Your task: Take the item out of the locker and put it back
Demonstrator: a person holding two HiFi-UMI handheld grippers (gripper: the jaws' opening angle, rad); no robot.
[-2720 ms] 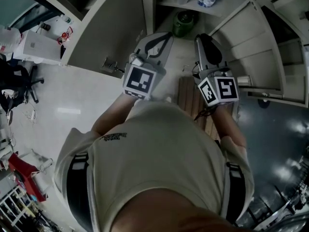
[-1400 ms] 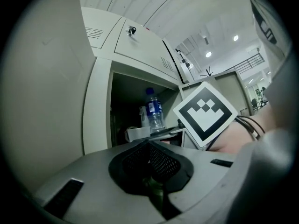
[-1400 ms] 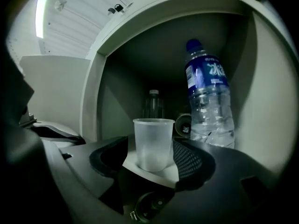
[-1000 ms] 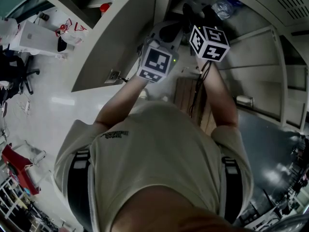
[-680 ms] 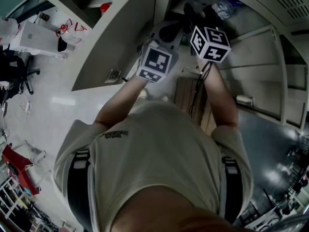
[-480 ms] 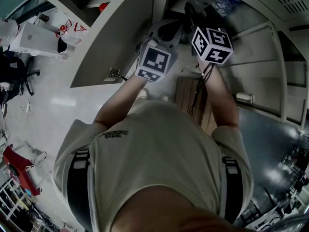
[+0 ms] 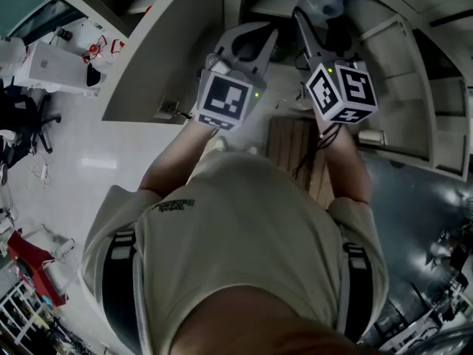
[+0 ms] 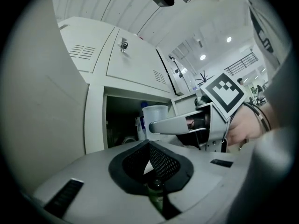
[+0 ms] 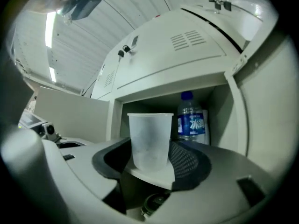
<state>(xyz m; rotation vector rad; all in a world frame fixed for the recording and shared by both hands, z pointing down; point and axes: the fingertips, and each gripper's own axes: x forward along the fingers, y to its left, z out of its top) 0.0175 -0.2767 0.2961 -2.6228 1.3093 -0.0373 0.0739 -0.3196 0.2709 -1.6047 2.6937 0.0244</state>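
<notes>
The right tongs [image 9: 152,160] grasp the translucent plastic cup [image 9: 149,139] by its sides, upright, with the pads set wide against its walls. Behind it, a clear water bottle with a blue label and cap [image 9: 190,122] stands at the back of the open compartment of the grey metal locker [image 9: 231,120]. A second ago these tongs reached deep into that compartment. Now, in the head view, their marker cube sits nearer the person's chest and the cup rides at the mouth of the opening, by the front edge of the shelf. The pale slab under the cup is probably that shelf's lip, though the wide-angle view does not show whether the base has cleared it. The left tongs [image 8: 149,146] are clenched on nothing and hang just beside the right ones, in front of the locker's open door [image 7: 162,58]. The taking-out half looks almost done; what remains is to bring the cup fully clear, then set it back on the shelf in front of the bottle.
</notes>
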